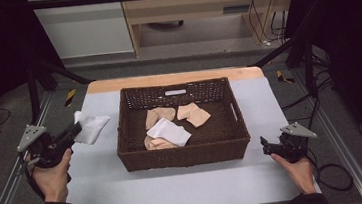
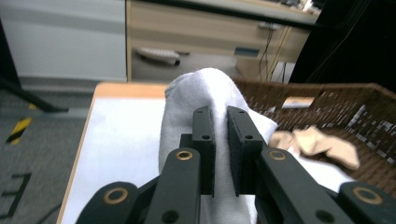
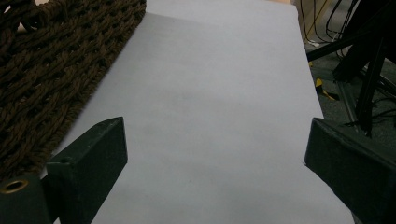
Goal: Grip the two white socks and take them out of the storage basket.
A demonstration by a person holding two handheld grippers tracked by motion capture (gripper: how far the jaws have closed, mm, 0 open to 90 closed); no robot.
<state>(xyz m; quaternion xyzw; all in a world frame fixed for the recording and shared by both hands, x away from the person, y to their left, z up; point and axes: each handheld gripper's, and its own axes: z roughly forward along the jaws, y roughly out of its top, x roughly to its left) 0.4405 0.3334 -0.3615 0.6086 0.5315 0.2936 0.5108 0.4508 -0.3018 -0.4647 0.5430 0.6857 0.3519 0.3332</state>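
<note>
White sock in left gripper, left of basket.

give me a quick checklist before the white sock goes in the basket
1. Left gripper shut on the white sock: ok.
2. Sock lifted off the table: cannot tell.
3. Sock over the basket: not ok, it is left of the rim.
4. Room in the basket: ok, bare floor at its right, beside the socks already in.
5. Right gripper out of the way: ok, open, right of the basket.
</note>
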